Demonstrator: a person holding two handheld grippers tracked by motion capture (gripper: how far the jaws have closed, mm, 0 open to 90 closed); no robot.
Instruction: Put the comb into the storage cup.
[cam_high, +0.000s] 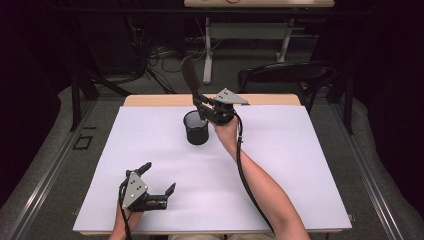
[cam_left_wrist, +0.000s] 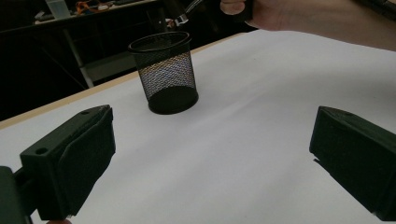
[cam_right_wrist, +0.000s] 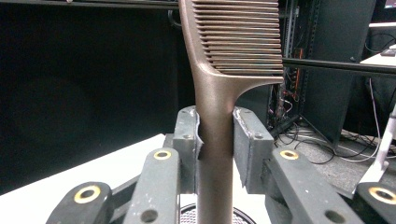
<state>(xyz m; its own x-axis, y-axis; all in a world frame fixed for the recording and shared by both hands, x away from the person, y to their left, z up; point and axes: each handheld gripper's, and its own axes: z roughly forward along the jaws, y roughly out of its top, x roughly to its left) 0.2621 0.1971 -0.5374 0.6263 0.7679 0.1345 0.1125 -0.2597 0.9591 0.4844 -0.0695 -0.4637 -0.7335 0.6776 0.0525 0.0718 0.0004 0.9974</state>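
Closest to the lens in the right gripper view, our right gripper (cam_right_wrist: 215, 140) pinches the handle of a brown comb (cam_right_wrist: 233, 42) between its two fingers, one pad (cam_right_wrist: 187, 140) pressed to each side of the stem, so the comb stands upright with its teeth above the fingers and its handle running down below them. We judge that grip is chosen to drop the comb handle-first: just under the fingers, the rim of a black mesh cup (cam_right_wrist: 187, 212) peeks out, so the handle already hangs over the cup's mouth. From the high view the right gripper (cam_high: 202, 107) sits at the far side of the cup (cam_high: 196, 128), with the comb (cam_high: 190, 75) rising beyond the fingers, tilted a little away from us; whether the handle tip has entered the cup we cannot tell. Our left gripper (cam_high: 157, 179) rests low on the white table (cam_high: 280, 165), well short of the cup, its fingers spread wide and holding nothing; between them in the left gripper view we look at the cup (cam_left_wrist: 166, 74) standing upright and apart from either pad (cam_left_wrist: 88, 154). We take it that this hand waits aside, ready to steady the cup if the comb tips it.
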